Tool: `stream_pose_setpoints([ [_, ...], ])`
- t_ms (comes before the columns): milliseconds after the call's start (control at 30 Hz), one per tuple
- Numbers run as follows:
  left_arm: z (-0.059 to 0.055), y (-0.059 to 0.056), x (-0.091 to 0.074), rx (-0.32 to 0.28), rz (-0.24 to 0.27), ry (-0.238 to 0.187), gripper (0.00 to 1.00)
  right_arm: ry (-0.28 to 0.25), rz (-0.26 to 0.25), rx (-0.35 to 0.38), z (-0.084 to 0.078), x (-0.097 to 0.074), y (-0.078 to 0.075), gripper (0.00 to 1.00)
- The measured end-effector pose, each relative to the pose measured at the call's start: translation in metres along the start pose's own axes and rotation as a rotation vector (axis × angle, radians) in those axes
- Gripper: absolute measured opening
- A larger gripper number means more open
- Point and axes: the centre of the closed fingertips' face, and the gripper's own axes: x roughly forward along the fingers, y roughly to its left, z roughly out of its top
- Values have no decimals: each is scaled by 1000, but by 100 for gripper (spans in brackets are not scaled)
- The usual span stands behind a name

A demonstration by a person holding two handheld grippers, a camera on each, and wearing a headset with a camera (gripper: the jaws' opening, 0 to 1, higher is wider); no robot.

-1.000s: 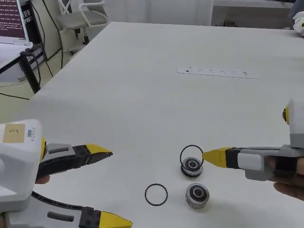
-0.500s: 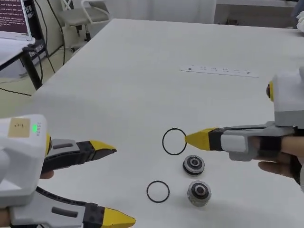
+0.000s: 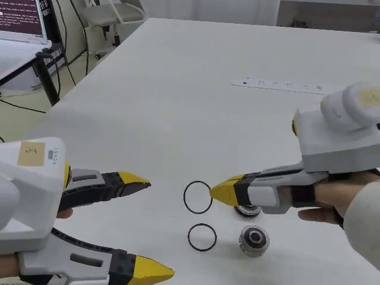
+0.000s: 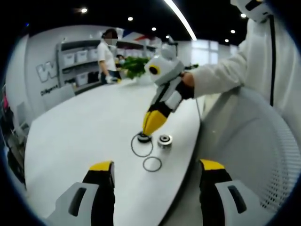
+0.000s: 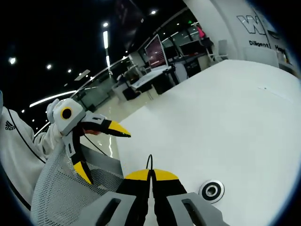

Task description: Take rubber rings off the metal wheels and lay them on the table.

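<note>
Now right tongs [image 3: 214,193] pinched on rubber ring [image 3: 184,198] at their tip, left tongs [image 3: 160,228] gaping, empty.

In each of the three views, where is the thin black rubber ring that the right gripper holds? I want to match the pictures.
Head view: thin black rubber ring, lower centre, at the yellow-tipped right gripper's tip.
Left gripper view: ring near centre, below that gripper's tip.
Right gripper view: ring bottom centre, edge-on, a thin dark line above the shut jaws.
Shared landmark: the right gripper.
</note>
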Motion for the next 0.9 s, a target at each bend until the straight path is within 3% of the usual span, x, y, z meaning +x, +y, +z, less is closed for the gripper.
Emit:
stream_pose_setpoints([
  [133,0,0,1,-5,-1,1,74,32,2,47,-17,5,-6,0],
  [500,-2,0,2,-17,-2,9,72,95,-19,70,-42,12,-17,0],
  [900,-4,0,2,-23,0,16,72,124,-63,60,-52,14,-29,0],
])
